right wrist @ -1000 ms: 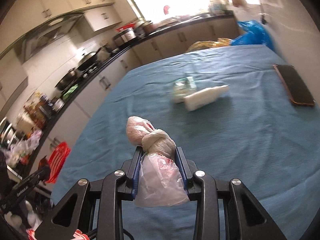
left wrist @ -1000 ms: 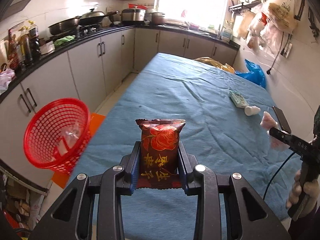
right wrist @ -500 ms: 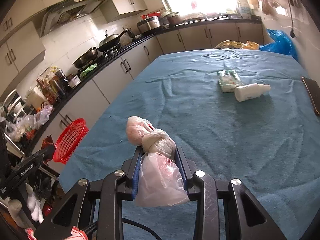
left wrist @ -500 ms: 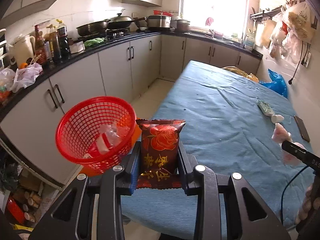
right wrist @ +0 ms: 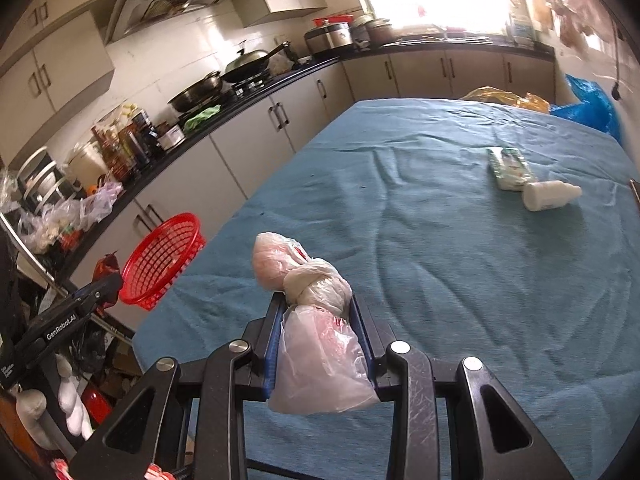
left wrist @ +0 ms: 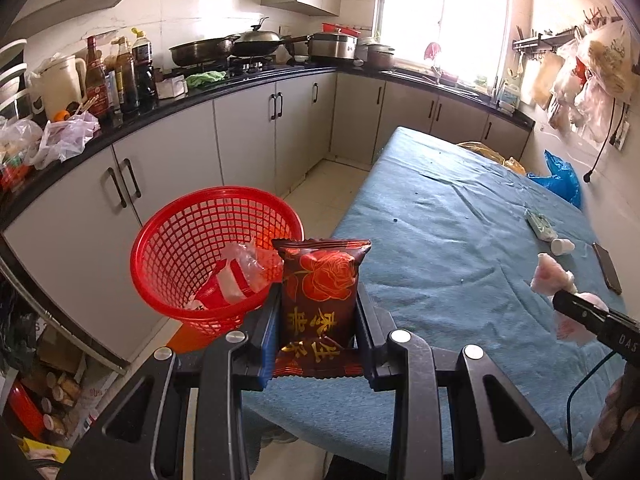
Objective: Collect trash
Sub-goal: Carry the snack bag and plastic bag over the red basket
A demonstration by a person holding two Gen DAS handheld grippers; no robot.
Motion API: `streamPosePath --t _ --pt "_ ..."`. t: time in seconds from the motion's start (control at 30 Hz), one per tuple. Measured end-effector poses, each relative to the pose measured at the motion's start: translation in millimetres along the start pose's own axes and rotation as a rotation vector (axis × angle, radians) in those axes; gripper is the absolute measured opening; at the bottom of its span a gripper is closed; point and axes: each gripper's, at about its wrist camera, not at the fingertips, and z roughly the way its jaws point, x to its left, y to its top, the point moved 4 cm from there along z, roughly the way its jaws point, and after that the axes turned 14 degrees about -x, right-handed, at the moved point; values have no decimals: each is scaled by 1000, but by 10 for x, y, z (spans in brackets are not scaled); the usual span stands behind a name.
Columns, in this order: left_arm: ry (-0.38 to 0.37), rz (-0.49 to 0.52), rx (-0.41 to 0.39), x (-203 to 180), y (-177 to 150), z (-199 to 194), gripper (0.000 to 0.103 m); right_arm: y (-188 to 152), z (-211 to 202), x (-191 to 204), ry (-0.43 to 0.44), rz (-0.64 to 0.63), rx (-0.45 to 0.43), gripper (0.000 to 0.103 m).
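Blue-clothed counter (left wrist: 460, 232) to the right; red basket (left wrist: 188, 248) on the floor off its left edge, some trash already inside. My left gripper (left wrist: 318, 320) is nearer it: basket just ahead-left of the fingers, which clamp a dark red snack packet (left wrist: 320, 292), long axis upright. Right gripper (right wrist: 320, 332) pinches a knotted clear plastic bag (right wrist: 316, 320) over the counter, basket well off left.

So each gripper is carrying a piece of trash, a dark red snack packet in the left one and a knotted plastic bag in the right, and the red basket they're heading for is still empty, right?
Not quite: the red basket is not empty. The left wrist view shows crumpled clear plastic and a red and white wrapper already lying inside it. The rest holds: the left gripper grips the dark red snack packet, and the right gripper grips the knotted plastic bag.
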Motion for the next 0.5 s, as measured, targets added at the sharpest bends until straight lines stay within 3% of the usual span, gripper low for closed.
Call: streamPosePath --t 0.5 --pt "19 -37 -13 288 34 -96 32 5 225 570 76 -103 36 35"
